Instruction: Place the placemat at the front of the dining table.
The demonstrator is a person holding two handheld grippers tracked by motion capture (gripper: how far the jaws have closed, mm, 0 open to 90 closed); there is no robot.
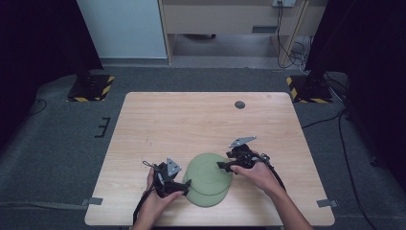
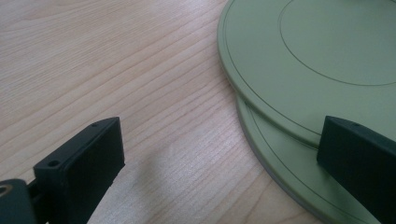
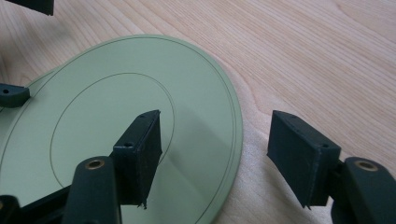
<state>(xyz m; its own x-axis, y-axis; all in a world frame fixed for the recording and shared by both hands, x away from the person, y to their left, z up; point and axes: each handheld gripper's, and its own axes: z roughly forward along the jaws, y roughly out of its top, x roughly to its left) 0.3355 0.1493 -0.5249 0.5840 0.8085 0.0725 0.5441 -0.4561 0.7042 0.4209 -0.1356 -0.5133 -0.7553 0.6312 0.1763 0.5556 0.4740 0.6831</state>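
Two flat green plates lie stacked and offset near the table's front edge. The upper plate (image 1: 208, 172) (image 2: 317, 56) (image 3: 116, 116) covers most of the lower plate (image 1: 207, 199) (image 2: 285, 163). My left gripper (image 1: 186, 184) (image 2: 222, 135) is open at their left rim, with one jaw over bare wood and the other over the lower plate's edge. My right gripper (image 1: 221, 165) (image 3: 215, 123) is open and straddles the upper plate's right rim, one jaw above the plate and one outside it. No pad presses on either plate.
The wooden table (image 1: 191, 120) has a small dark round hole (image 1: 240, 104) near its far edge. Grey carpet surrounds it, with black stands on yellow-striped bases (image 1: 91, 88) at the far corners. In the right gripper view the left gripper's fingertips (image 3: 11, 95) sit at the plates' far rim.
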